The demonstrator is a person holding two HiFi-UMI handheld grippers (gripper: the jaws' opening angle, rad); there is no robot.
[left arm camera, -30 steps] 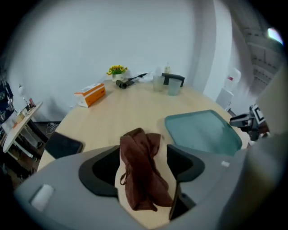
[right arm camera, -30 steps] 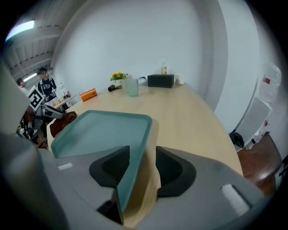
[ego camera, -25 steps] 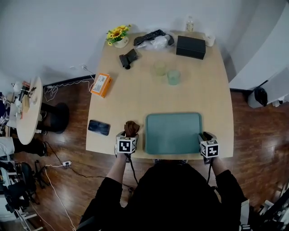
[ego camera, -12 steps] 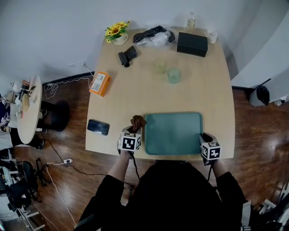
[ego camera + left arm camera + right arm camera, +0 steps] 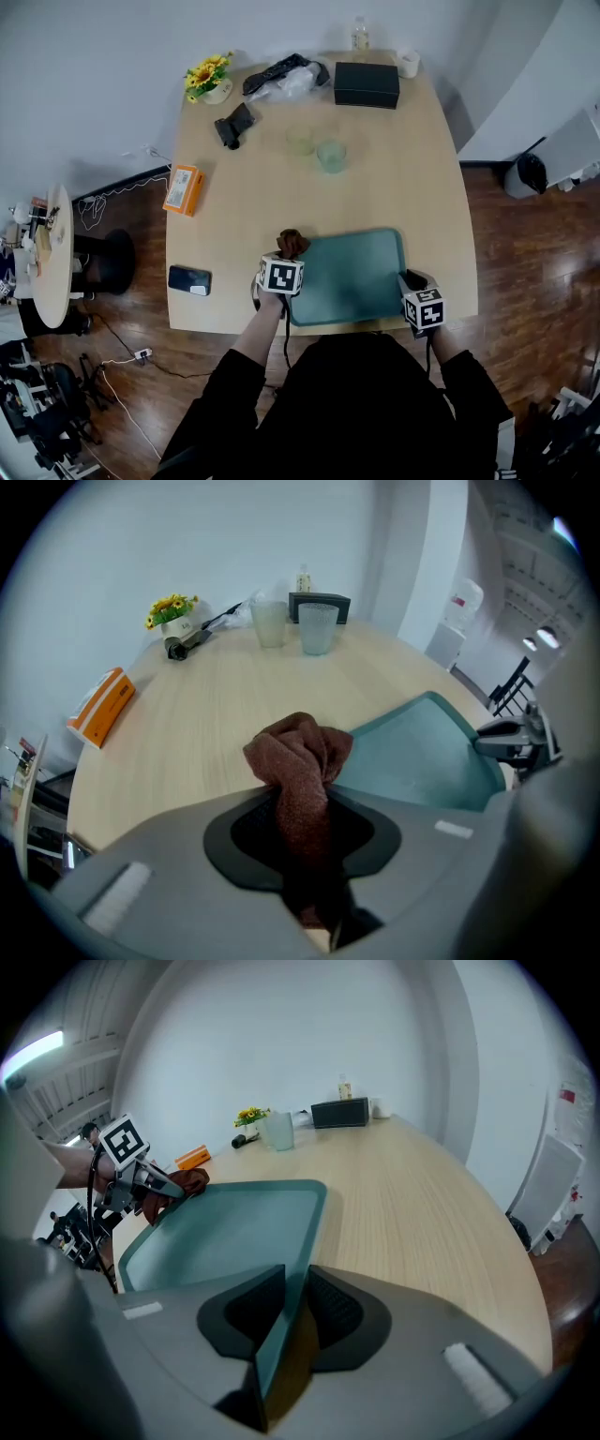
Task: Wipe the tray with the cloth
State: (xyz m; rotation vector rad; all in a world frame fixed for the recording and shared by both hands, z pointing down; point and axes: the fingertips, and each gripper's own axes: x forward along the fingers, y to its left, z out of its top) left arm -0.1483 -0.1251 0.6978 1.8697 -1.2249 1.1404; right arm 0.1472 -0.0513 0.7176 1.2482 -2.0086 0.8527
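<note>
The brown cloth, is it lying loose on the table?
No, the left gripper is shut on the cloth, holding it bunched up beside the tray.

The left forearm and right forearm reach forward, tongs tipped steeply down. The left tongs clamp a bunched brown cloth. The right tongs have just been closing their jaws and pinch the tray by its near rim.
</note>
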